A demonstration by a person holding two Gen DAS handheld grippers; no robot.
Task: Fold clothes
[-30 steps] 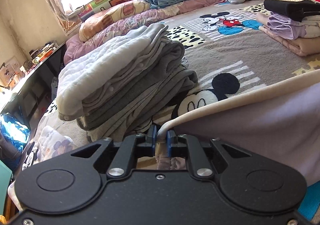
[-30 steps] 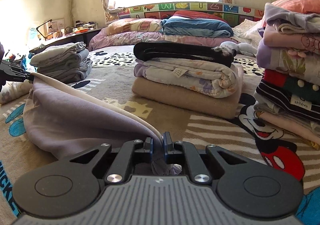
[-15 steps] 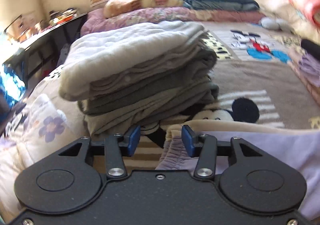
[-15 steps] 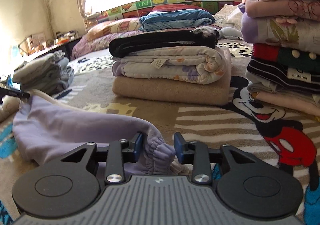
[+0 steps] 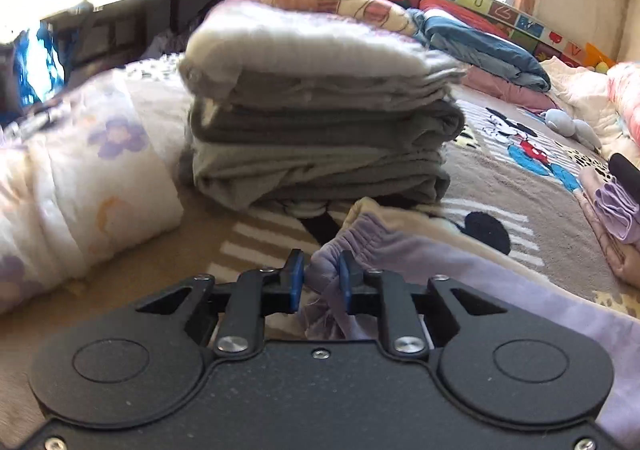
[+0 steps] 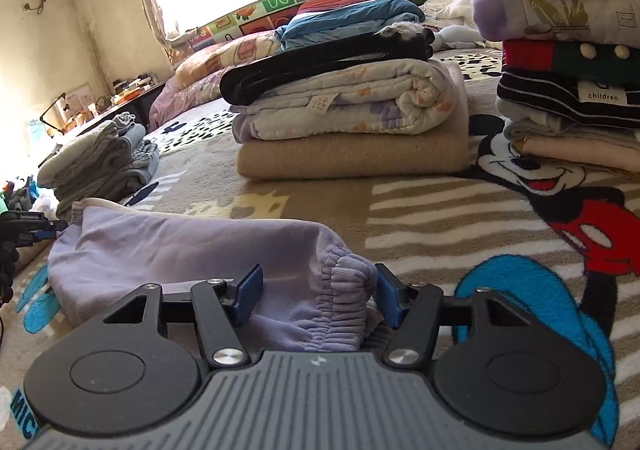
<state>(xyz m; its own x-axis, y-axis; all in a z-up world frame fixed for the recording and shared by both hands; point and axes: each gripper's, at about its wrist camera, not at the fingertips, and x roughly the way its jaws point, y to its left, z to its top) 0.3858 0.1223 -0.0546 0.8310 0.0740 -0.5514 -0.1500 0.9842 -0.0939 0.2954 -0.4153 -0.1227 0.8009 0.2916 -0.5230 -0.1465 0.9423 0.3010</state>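
Observation:
A lilac garment (image 6: 180, 250) with an elastic cuff and cream lining lies folded on the Mickey Mouse blanket (image 6: 460, 202). My right gripper (image 6: 318, 296) is open, its blue pads (image 6: 250, 292) standing either side of the gathered cuff. My left gripper (image 5: 320, 282) is partly closed, with the other end of the lilac garment (image 5: 460, 266) bunched between its blue pads (image 5: 295, 280); a small gap shows on the left side. The left gripper also shows at the far left of the right wrist view (image 6: 36, 228).
A stack of folded grey clothes (image 5: 320, 130) stands just ahead of the left gripper, with a floral quilt (image 5: 80, 178) to its left. A stack of folded blankets (image 6: 352, 114) and a tall pile of children's clothes (image 6: 568, 42) stand ahead of the right gripper.
Both grippers let go of the lilac garment and it dropped onto the blanket. The right one opened wider. The left one then narrowed around the cuff and swung left toward the grey stack.

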